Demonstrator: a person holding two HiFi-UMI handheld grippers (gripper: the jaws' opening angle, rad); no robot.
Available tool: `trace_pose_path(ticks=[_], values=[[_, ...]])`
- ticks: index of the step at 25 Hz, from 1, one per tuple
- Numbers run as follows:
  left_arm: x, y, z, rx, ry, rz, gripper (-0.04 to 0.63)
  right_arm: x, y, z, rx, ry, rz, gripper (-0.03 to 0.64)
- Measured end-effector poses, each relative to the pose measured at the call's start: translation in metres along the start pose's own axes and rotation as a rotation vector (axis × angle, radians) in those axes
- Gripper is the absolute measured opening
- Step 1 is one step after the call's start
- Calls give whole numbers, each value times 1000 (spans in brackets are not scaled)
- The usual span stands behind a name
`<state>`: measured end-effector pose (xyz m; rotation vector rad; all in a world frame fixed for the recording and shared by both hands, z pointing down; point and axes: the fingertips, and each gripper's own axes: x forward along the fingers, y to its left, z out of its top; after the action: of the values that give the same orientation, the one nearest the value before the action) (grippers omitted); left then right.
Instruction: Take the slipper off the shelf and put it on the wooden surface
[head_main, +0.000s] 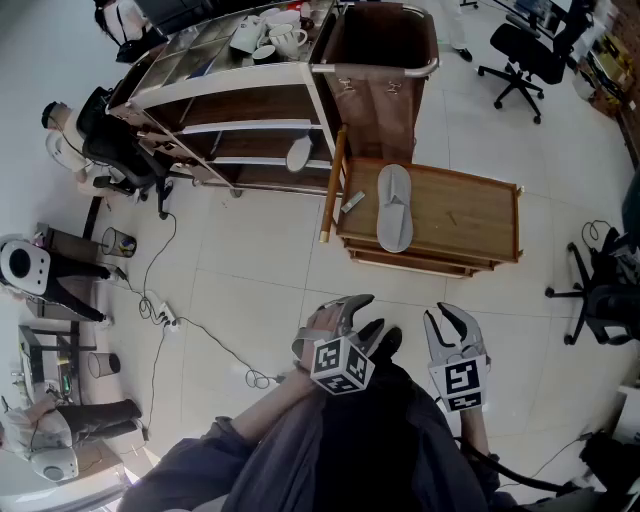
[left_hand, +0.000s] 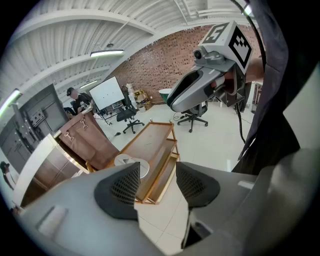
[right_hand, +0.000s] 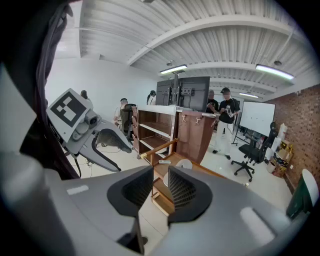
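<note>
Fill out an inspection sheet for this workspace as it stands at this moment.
Surface: wooden surface, low, its top mostly bare.
Job's things: slipper lies flat on the wooden surface; a pale slipper-like shape sits on the shelf.
Clutter: small remote-like item beside the slipper; wooden pole at the surface's edge; cups on top of the shelf.
Grippers: left gripper and right gripper both have jaws apart with nothing between them, held short of the furniture.
Cables: floor cable and power strip to the left.
Surroundings: brown cabinet, office chair, standing person.
</note>
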<state>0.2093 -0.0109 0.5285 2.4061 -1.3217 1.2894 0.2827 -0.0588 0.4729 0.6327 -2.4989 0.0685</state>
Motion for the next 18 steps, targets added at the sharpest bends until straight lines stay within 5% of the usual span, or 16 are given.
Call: trace_pose_path(ticks=[10, 15, 18], values=[[-6, 85, -39, -66, 8, 63, 227, 91, 14, 53, -121, -2, 58, 77], [-33, 154, -113, -46, 6, 104, 227, 176, 70, 99, -223, 14, 73, 77], [-60, 202, -179, -65, 1, 111, 227, 246, 117, 129, -359, 44, 7, 77]])
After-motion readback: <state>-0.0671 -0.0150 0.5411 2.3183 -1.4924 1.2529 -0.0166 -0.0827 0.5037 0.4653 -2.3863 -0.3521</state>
